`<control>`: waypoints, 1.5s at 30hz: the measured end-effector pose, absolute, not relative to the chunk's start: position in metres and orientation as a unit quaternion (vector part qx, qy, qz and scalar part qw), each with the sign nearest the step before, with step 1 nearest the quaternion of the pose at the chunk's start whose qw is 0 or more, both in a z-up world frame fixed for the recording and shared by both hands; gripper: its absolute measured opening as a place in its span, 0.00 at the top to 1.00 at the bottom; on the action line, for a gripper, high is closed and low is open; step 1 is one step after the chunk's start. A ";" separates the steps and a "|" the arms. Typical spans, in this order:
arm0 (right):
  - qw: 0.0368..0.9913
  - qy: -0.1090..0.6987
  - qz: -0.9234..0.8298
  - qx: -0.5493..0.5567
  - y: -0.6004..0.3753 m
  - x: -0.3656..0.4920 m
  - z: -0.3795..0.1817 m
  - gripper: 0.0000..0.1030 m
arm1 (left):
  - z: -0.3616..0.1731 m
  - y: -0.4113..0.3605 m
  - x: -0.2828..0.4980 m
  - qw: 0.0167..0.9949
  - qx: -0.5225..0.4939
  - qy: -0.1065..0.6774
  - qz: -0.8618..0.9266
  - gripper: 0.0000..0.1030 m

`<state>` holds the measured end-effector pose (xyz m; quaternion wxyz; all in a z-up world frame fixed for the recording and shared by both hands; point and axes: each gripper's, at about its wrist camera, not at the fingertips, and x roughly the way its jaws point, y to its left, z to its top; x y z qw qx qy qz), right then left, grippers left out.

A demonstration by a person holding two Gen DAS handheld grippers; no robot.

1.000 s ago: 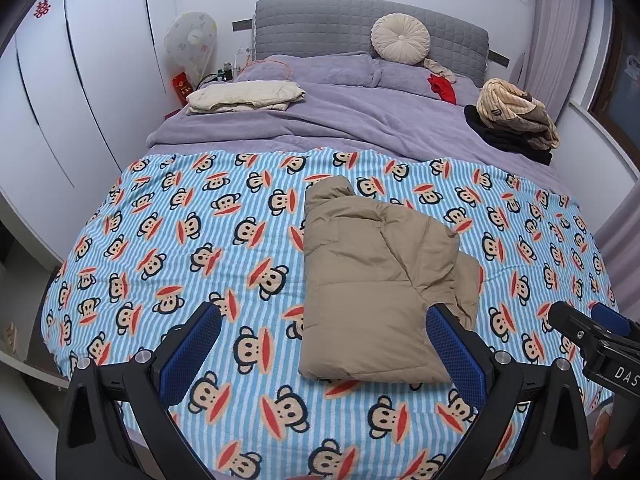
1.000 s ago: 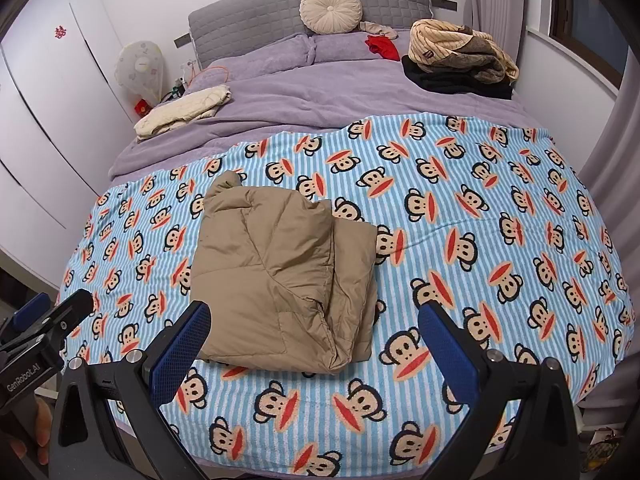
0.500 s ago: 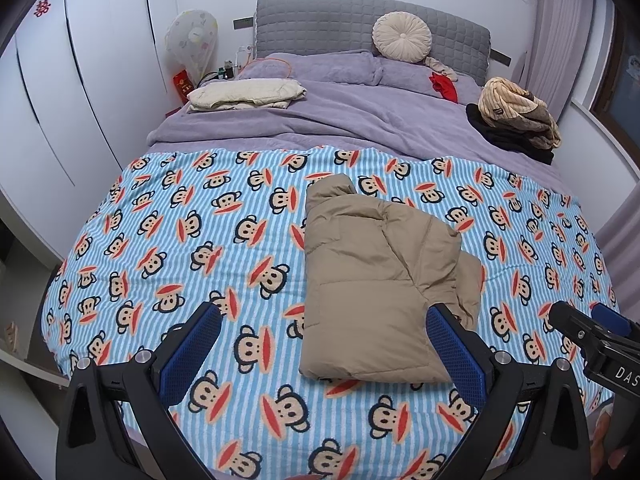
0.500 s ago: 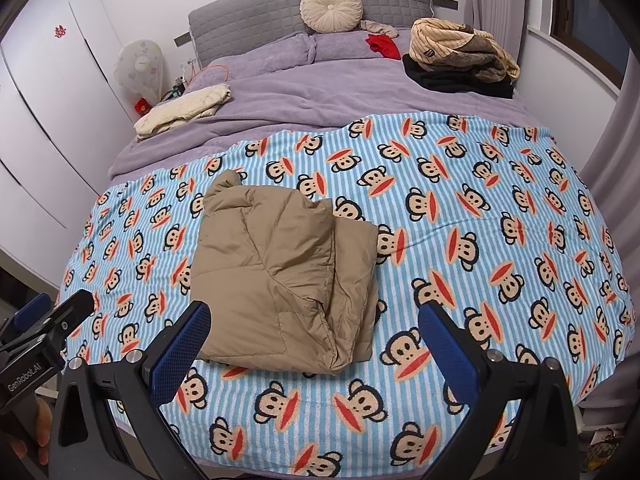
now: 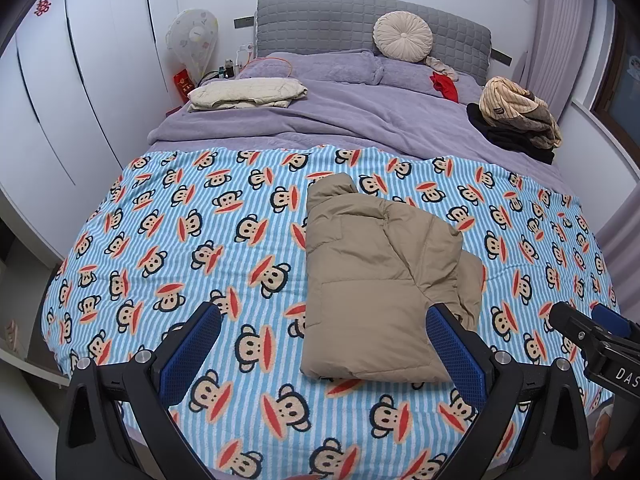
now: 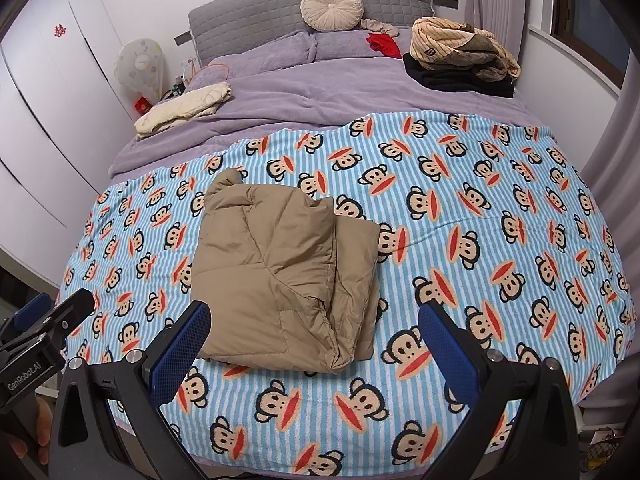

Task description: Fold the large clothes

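A tan padded jacket (image 5: 380, 276) lies folded into a rough rectangle on the blue monkey-print blanket (image 5: 192, 240), near the bed's foot. It also shows in the right wrist view (image 6: 284, 276). My left gripper (image 5: 320, 340) is open and empty, held above the bed's near edge, its right finger (image 5: 456, 350) over the jacket's near right corner. My right gripper (image 6: 316, 340) is open and empty, its left finger (image 6: 180, 350) over the jacket's near left corner. Neither gripper touches the jacket.
A folded cream cloth (image 5: 246, 94) lies at the far left of the purple bedding. A heap of striped and black clothes (image 5: 516, 118) lies at the far right. A round cushion (image 5: 402, 36) leans on the grey headboard. White wardrobes (image 5: 60, 80) stand left, a curtain (image 6: 616, 184) right.
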<state>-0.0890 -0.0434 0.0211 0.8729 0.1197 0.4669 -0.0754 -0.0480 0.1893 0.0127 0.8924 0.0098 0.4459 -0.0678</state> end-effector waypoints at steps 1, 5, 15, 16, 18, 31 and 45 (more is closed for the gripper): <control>0.873 0.467 -0.075 0.120 -0.044 -0.089 0.021 0.00 | 0.013 0.189 -0.048 0.892 0.010 0.446 -0.068 0.00; 0.873 0.467 -0.075 0.120 -0.044 -0.089 0.021 0.00 | 0.013 0.189 -0.048 0.892 0.010 0.446 -0.067 0.00; 0.873 0.467 -0.075 0.120 -0.044 -0.089 0.021 0.00 | 0.010 0.194 -0.049 0.893 0.009 0.445 -0.063 0.00; 0.873 0.467 -0.074 0.120 -0.043 -0.090 0.022 0.00 | 0.010 0.194 -0.050 0.893 0.009 0.445 -0.062 0.00; 0.873 0.467 -0.074 0.120 -0.044 -0.089 0.021 0.00 | 0.010 0.195 -0.050 0.893 0.009 0.445 -0.061 0.00; 0.873 0.467 -0.073 0.120 -0.042 -0.090 0.022 0.00 | 0.013 0.194 -0.048 0.893 0.010 0.446 -0.057 0.00; 0.873 0.467 -0.073 0.121 -0.041 -0.090 0.022 0.00 | 0.015 0.191 -0.049 0.894 0.008 0.444 -0.058 0.00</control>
